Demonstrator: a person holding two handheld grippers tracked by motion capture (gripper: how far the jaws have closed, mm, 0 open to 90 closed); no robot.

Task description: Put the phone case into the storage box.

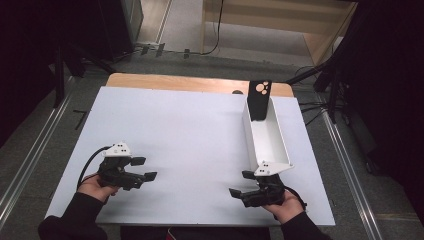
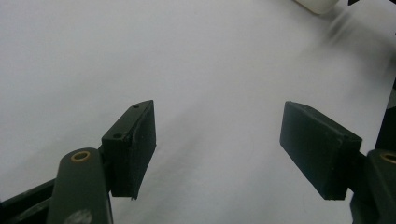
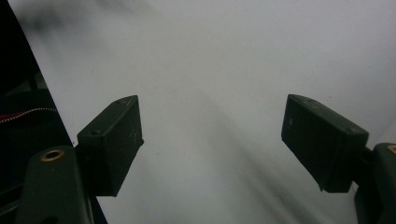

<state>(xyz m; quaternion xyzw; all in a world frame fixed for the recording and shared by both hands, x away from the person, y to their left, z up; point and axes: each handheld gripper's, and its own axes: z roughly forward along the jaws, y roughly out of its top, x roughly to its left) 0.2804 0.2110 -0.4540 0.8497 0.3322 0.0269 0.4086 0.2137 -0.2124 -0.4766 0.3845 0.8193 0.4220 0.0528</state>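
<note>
Meanwhile, a person rests both hand-held tools low on a white table [image 1: 190, 130], the left gripper [image 1: 145, 168] near the front left corner and the right gripper [image 1: 239, 183] near the front right, each with its jaws standing wide and nothing between them. The gripper views confirm it: black pads [image 2: 135, 144] of the left tool and those of the right [image 3: 322, 140] are spread over bare white surface. The nearest thing to work on is a long white tray [image 1: 274, 142] just beyond the right gripper, running away toward the far edge, with a black phone case [image 1: 259, 100] propped upright at its far end, camera cut-outs at the top. To do the likely step well, the right hand should reach along the tray, come at the case from above with the jaws across its thin faces, and close gently so the case neither tips nor drags the light tray. The table surface is a plain, matt white sheet on a wooden top [image 1: 175, 82]; around it lie grey carpet, floor rails [image 1: 30, 160], cables and dark stands.
</note>
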